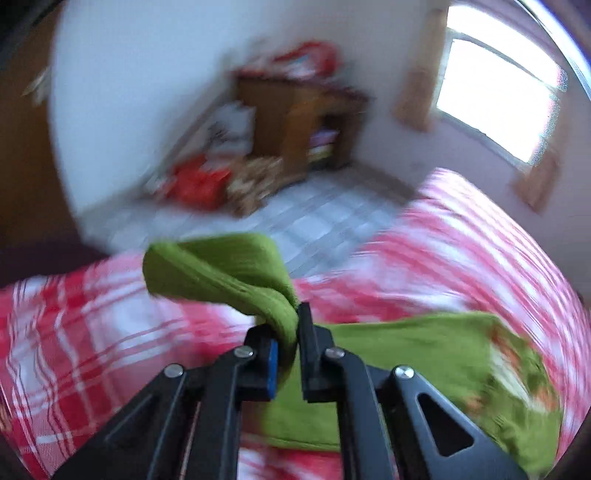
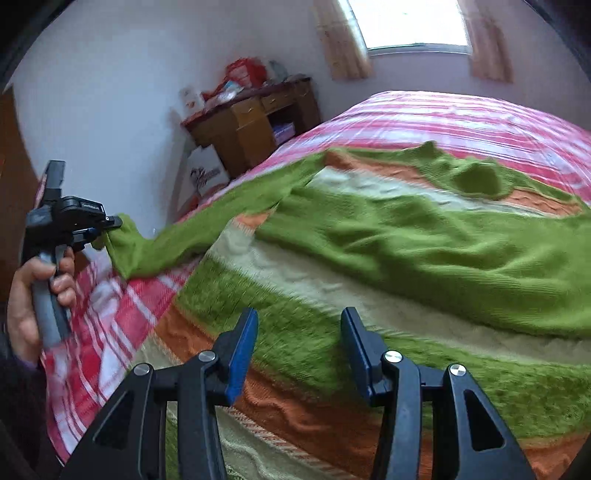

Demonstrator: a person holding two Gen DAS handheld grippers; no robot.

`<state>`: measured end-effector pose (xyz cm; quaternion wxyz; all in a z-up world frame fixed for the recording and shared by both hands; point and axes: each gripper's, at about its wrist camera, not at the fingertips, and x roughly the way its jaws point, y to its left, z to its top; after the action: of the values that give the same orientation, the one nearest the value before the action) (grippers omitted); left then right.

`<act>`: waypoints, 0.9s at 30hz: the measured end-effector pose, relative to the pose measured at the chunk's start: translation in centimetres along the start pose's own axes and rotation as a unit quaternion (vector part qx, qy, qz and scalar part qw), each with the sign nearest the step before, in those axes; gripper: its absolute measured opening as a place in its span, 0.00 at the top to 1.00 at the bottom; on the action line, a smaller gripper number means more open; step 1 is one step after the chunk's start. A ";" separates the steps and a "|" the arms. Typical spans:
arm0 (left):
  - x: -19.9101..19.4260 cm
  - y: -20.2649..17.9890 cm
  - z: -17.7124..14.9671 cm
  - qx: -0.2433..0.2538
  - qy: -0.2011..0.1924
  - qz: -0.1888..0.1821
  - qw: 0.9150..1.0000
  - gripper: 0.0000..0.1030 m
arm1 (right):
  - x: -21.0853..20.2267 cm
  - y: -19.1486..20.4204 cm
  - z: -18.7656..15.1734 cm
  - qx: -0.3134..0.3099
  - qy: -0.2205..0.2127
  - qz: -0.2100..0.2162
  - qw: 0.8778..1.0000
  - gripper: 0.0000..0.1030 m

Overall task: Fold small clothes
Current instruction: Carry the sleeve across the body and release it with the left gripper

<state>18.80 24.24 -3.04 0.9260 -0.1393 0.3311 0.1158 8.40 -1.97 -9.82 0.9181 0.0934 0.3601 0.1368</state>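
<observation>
A bedroom with pale walls holds a bed [image 2: 461, 110] covered in a red, pink and white checked spread, with a wooden desk [image 2: 255, 122] in the far corner and a curtained window [image 2: 410, 22] above. At the left of the right wrist view, a hand [image 2: 33, 295] grips the handle of the left gripper [image 2: 110, 223], whose jaws are pinched tight on the cuff of the sweater's sleeve [image 2: 207, 218], lifting it clear of the spread. The left wrist view shows that cuff bunched between the fingers. The green sweater [image 2: 424, 236], banded with orange and cream, lies spread across the bed. Low over its near hem hovers the right gripper [image 2: 299, 332], jaws wide apart and holding nothing.
</observation>
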 end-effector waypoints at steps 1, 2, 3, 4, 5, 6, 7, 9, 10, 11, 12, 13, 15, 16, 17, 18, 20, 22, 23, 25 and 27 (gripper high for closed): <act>-1.2 -2.7 -0.4 0.027 -0.013 -0.027 0.999 0.92 | -0.7 -0.5 0.2 0.012 -0.011 -0.007 1.000 0.53; -2.2 -5.0 -0.9 0.050 -0.021 -0.049 0.997 0.92 | -1.4 -1.0 0.5 0.022 -0.020 -0.015 0.999 0.53; -2.9 -6.9 -1.4 0.071 -0.028 -0.065 0.995 0.93 | -2.1 -1.5 0.7 0.031 -0.026 -0.022 0.999 0.53; -3.6 -8.8 -2.2 0.090 -0.033 -0.081 0.992 0.93 | -2.8 -2.1 0.9 0.038 -0.031 -0.028 0.998 0.53; -4.2 -11.5 -3.4 0.114 -0.033 -0.104 0.987 0.93 | -3.4 -2.6 1.2 0.043 -0.035 -0.035 0.998 0.53; -4.4 -13.1 -4.3 0.128 -0.028 -0.120 0.984 0.93 | -4.1 -3.3 1.3 0.048 -0.038 -0.044 0.997 0.53; -4.7 -14.8 -5.5 0.144 -0.022 -0.136 0.980 0.93 | -4.7 -4.0 1.4 0.055 -0.040 -0.054 0.996 0.53; -4.7 -17.8 -8.0 0.175 -0.010 -0.152 0.973 0.93 | -5.9 -5.6 1.3 0.068 -0.043 -0.067 0.994 0.53; -4.5 -18.8 -9.1 0.185 -0.001 -0.155 0.970 0.93 | -6.5 -6.5 1.1 0.077 -0.044 -0.072 0.993 0.53; -4.2 -19.7 -10.2 0.192 0.010 -0.160 0.968 0.93 | -6.9 -7.1 0.9 0.083 -0.044 -0.077 0.993 0.53; -3.6 -20.5 -11.3 0.198 0.023 -0.162 0.966 0.93 | -7.3 -7.7 0.6 0.090 -0.043 -0.083 0.992 0.53; -3.1 -21.1 -12.2 0.206 0.035 -0.158 0.965 0.93 | -7.6 -8.4 0.2 0.096 -0.040 -0.087 0.991 0.53; -2.8 -21.4 -13.6 0.215 0.046 -0.151 0.964 0.93 | -7.9 -9.3 -0.3 0.104 -0.034 -0.088 0.990 0.53; -2.4 -21.4 -14.1 0.218 0.053 -0.147 0.963 0.93 | -8.0 -9.6 -0.7 0.110 -0.032 -0.089 0.990 0.53; -2.5 -21.4 -14.5 0.220 0.057 -0.145 0.963 0.93 | -8.1 -9.9 -1.0 0.115 -0.030 -0.089 0.989 0.53; -2.3 -21.2 -14.8 0.222 0.067 -0.144 0.962 0.92 | -8.1 -10.2 -1.3 0.122 -0.028 -0.088 0.988 0.53; -2.1 -20.5 -14.9 0.222 0.080 -0.145 0.961 0.87 | -8.1 -10.5 -1.6 0.134 -0.024 -0.082 0.987 0.53; -2.6 -20.0 -15.3 0.226 0.078 -0.149 0.959 0.73 | -8.0 -10.9 -1.6 0.147 -0.022 -0.071 0.986 0.53; -2.9 -19.6 -15.6 0.231 0.079 -0.142 0.959 0.49 | -8.0 -11.2 -1.5 0.159 -0.024 -0.056 0.985 0.53; -3.9 -17.9 -15.4 0.222 0.067 -0.127 0.964 0.28 | -7.9 -11.8 -0.9 0.185 -0.020 -0.033 0.982 0.53; -5.0 -15.6 -14.6 0.191 0.047 -0.122 0.973 0.27 | -7.9 -12.1 -0.2 0.202 -0.016 -0.009 0.979 0.53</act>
<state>11.36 4.21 -7.83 0.9262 -0.0046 0.3705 -0.0700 4.89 -15.86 -8.23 0.8873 0.2755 0.3663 0.0517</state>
